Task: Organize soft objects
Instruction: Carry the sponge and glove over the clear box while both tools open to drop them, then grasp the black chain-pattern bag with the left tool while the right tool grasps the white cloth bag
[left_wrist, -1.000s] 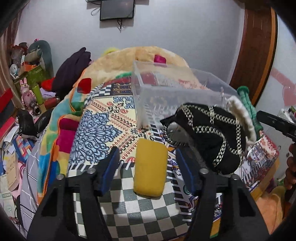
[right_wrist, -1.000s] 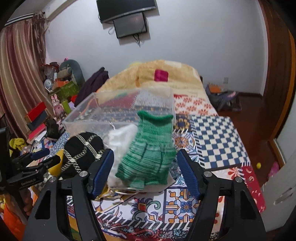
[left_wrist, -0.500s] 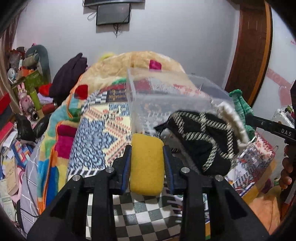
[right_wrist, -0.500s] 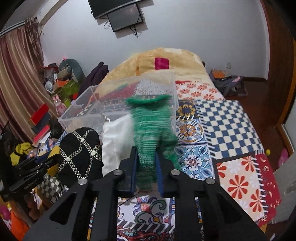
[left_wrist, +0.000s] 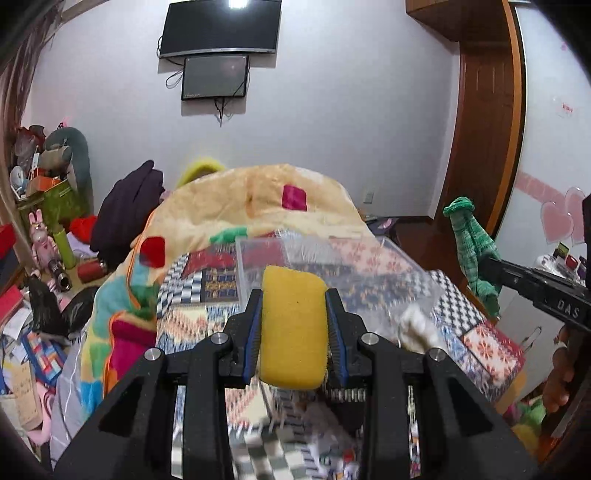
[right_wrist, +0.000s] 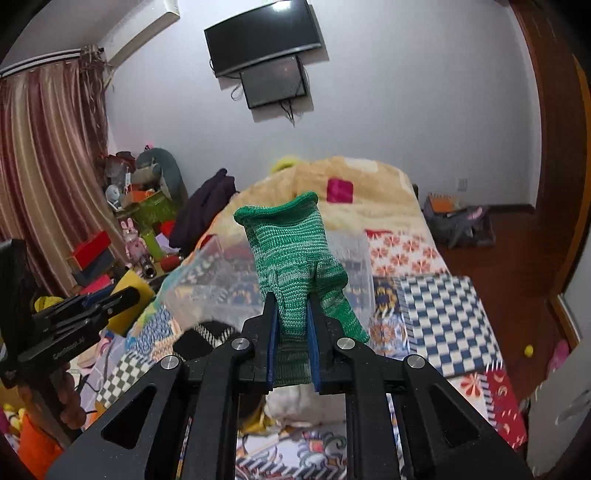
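Sponge: a yellow rectangular foam sponge is clamped between the blue pads of the left tool, long axis pointing away along the fingers, raised off the bed.
Glove: a green knitted work glove is pinched in the right tool, jaws narrow on its lower part, cuff uppermost and one finger drooping to the right.
Bin: a clear plastic storage bin sits on the bed, straight ahead of and below both tools; its near wall lies just beyond the sponge in the left wrist view.
Key relation: both held items appear short of the bin's open top, so each needs carrying forward before release. Which tool is nearer cannot be told.
Left behind: a black pouch with a pale chain pattern and a white soft item lie on the bed near the bin's front.
Bed: a patchwork quilt covers the bed, with a tan fleece blanket heaped behind the bin.
Risk: the limp glove may catch on the bin's rim.
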